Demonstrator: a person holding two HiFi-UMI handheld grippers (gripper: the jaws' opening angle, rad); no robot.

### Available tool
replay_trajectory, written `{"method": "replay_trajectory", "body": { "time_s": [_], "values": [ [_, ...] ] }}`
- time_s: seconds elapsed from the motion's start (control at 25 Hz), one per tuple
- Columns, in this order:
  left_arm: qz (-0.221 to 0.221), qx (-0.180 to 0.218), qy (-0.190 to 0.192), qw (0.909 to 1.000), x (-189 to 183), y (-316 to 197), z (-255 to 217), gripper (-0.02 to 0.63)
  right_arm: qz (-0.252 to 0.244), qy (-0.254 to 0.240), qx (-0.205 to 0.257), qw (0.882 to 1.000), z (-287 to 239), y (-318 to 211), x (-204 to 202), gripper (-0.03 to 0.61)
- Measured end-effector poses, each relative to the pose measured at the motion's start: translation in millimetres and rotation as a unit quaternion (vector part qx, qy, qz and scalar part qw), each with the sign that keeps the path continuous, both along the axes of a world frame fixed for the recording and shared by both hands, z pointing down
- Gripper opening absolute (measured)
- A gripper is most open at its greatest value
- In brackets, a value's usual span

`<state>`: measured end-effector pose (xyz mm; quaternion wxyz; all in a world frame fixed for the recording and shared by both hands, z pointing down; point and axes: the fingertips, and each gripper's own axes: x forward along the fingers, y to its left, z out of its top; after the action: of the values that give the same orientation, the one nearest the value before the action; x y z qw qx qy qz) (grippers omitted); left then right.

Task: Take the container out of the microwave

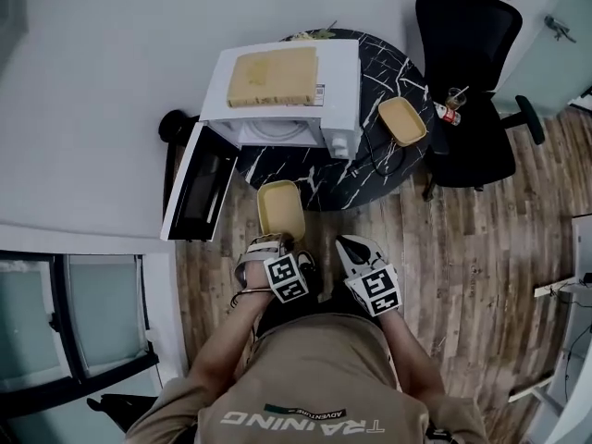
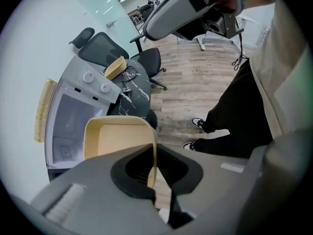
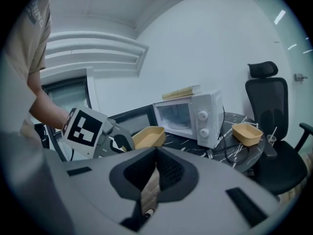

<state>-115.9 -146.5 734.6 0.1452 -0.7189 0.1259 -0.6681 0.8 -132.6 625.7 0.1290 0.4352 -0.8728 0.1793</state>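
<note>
The left hand-held gripper (image 1: 276,244) pinches the rim of the container (image 1: 280,208), holding it outside and just in front of the open microwave (image 1: 277,100). The right hand-held gripper (image 1: 356,248), jaws pressed together on nothing, also hangs in front of the microwave.

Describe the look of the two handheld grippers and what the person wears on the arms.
The left gripper and right gripper both have pale grey moulded shells and black ribbed pads. Each carries a cube with black-and-white square markers. The person wears a beige short-sleeved shirt, so the forearms are uncovered.
</note>
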Motion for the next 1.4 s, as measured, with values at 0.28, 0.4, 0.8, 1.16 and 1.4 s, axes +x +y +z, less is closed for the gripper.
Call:
{"method": "replay_trajectory", "body": {
  "time_s": [0.28, 0.4, 0.8, 1.16, 1.4],
  "values": [
    [-0.008, -0.028, 0.009, 0.9995, -22, 58, 19, 0.026, -0.014, 0.020, 0.003, 1.000, 11, 33, -22, 0.008],
    [-0.006, -0.027, 0.013, 0.9995, -34, 79, 17, 0.026, -0.015, 0.027, -0.001, 1.000, 9, 52, -34, 0.008],
    [-0.030, -0.044, 0.057, 0.9969, -71, 157, 32, 0.025, 0.017, 0.049, -0.033, 0.998, 0, 125, -51, 0.008],
    [-0.030, -0.046, 0.086, 0.9948, -76, 200, 53, 0.025, 0.049, 0.062, -0.056, 0.995, 9, 179, -55, 0.008],
    [-0.033, -0.030, 0.093, 0.9947, -63, 209, 23, 0.025, 0.032, 0.048, -0.011, 0.998, -17, 158, -59, 0.008]
  ]
}}
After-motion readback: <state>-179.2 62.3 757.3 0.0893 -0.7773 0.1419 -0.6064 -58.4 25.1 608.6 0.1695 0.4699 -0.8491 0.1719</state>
